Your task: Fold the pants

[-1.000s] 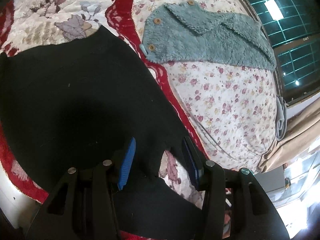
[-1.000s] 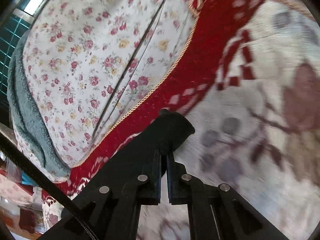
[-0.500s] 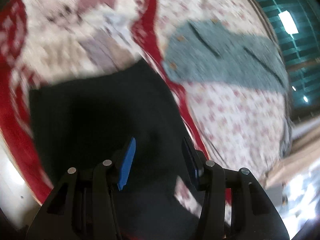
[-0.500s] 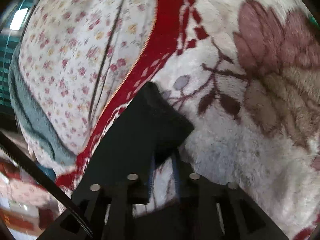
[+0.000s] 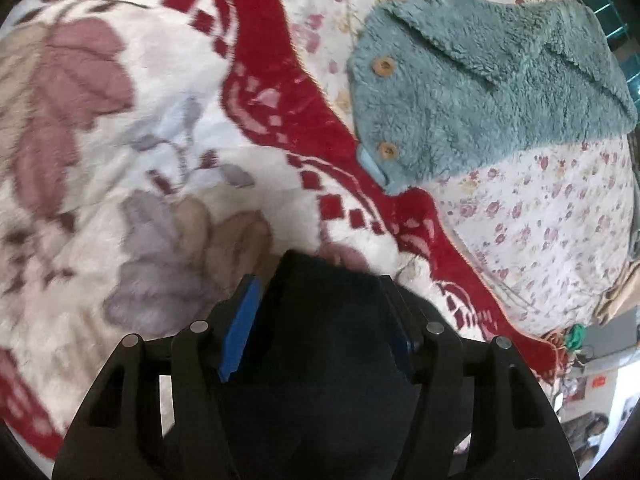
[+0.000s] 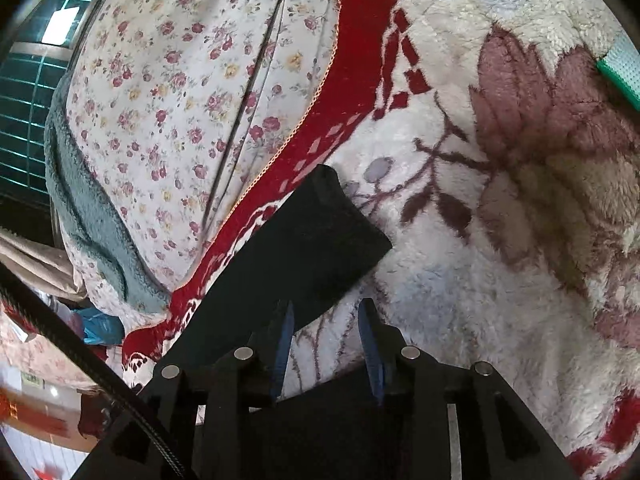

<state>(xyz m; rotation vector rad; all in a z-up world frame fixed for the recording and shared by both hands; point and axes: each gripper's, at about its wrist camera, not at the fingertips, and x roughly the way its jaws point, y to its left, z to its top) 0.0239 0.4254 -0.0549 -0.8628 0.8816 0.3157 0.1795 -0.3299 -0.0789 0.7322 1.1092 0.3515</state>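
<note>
Black pants (image 5: 324, 320) lie bunched on a fleece floral blanket (image 5: 120, 120), one folded end between the spread fingers of the left gripper (image 5: 316, 320), apparently placed for a grab. The right gripper (image 6: 326, 344), fingers apart and gripping nothing, hovers beside another fold. A teal fleece jacket (image 5: 480, 88) lies well apart.

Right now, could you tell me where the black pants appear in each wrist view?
Left wrist: black pants at bottom centre, between the open left gripper fingers.
Right wrist: lower centre-left, beyond the open right gripper.
Shared landmark: the blanket's red border.
</note>
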